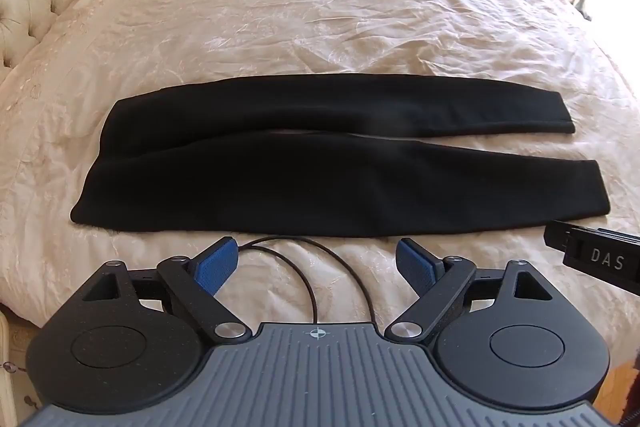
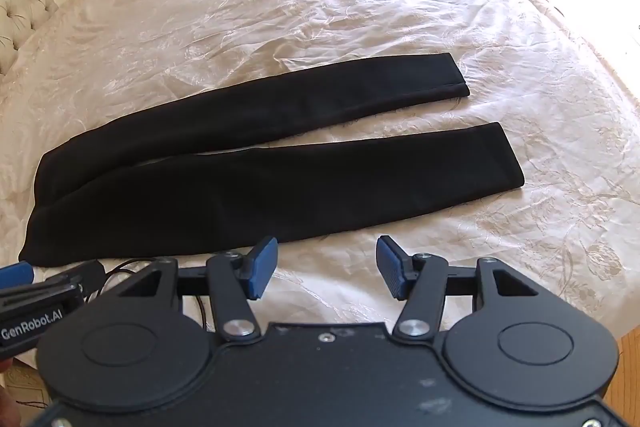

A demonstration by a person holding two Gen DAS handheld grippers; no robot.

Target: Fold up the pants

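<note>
- Left wrist view. Item: black pants [image 1: 340, 163], laid flat on a cream bedspread [image 1: 320, 7], both legs spread side by side, not yet folded.
- Long axis of the pants: across the picture, waist end at the left, the two cuffs at the right, with a narrow gap of bedspread showing between the legs near the cuffs.
- Left gripper [image 1: 316, 263]: jaws spread wide, blue pads empty, nothing between them; it hangs on the near side of the pants, just short of the near leg's edge, pointing steeply down at the bedspread.
- A thin black cable [image 1: 308, 267] loops over the bedspread between the jaws and the pants' near edge.
- Part of the right gripper [image 1: 596, 259] enters beside the near cuff end of the pants.
- Right wrist view. Same pants [image 2: 256, 155], long axis running from the waist at lower left up to the cuffs at upper right; near cuff the closer of the two.
- Right gripper [image 2: 326, 273]: jaws fully apart, pads bare, holding nothing; it sits on the near side of the pants, just off the near leg's edge towards the cuff half.
- Judgement: the left gripper is nearer the waist, the right nearer the cuffs; a first fold of near leg over far leg would call for each to reach forward to the near edge.
</note>
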